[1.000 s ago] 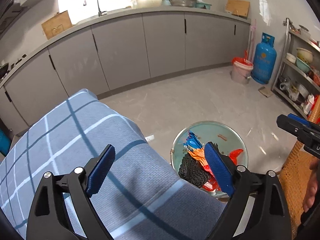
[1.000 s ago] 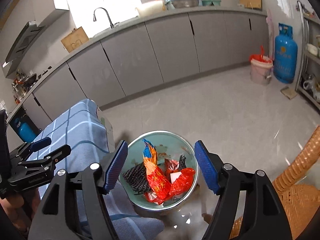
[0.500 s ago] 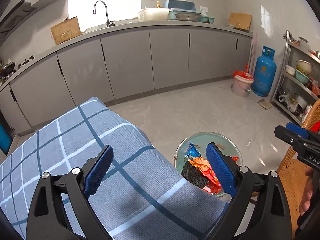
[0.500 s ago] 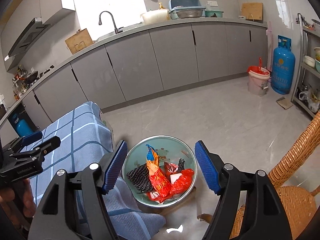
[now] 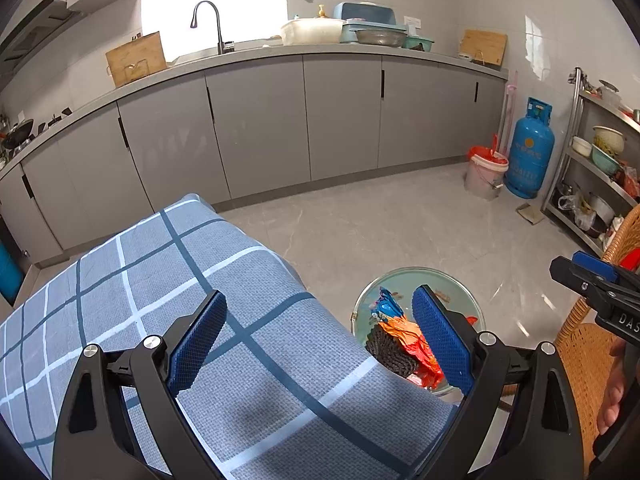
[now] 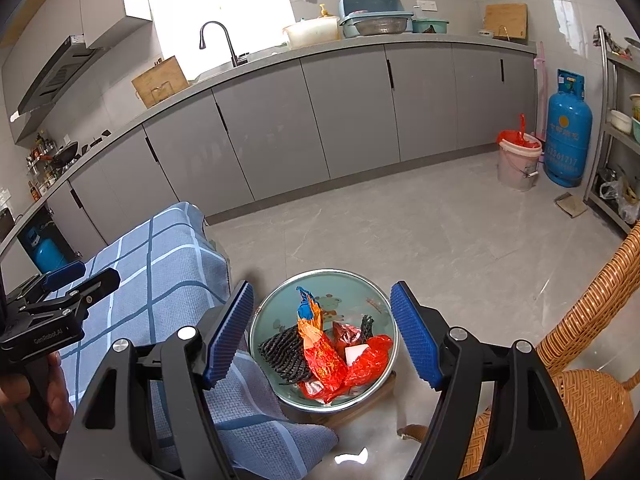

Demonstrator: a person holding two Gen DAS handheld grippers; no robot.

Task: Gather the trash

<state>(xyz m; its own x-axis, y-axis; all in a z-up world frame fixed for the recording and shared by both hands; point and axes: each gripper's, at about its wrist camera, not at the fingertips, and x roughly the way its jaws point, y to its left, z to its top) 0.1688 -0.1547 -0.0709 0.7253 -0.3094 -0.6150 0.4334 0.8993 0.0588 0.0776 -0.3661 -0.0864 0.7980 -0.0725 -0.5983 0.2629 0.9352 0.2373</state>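
Observation:
A round green bin (image 6: pixel 360 292) stands on the floor beside the table. It holds trash: an orange and blue wrapper (image 6: pixel 316 340), black mesh (image 6: pixel 284 354), a red plastic bag (image 6: pixel 370 360). The bin also shows in the left wrist view (image 5: pixel 424 280), partly behind the cloth and a finger. My right gripper (image 6: pixel 322 334) is open and empty, hovering above the bin. My left gripper (image 5: pixel 318 340) is open and empty above the table with the blue checked cloth (image 5: pixel 140 272). Each gripper shows at the edge of the other's view.
A wicker chair (image 6: pixel 592 392) stands right of the bin. Grey cabinets (image 5: pixel 260 128) with a sink run along the back. A blue gas cylinder (image 5: pixel 528 152), a pail with a red bag (image 5: pixel 486 172) and a metal shelf (image 5: pixel 600 168) stand at the far right.
Both grippers have risen and tilted up, so more of the kitchen shows and the bin sits lower in view. Both stay open and empty.

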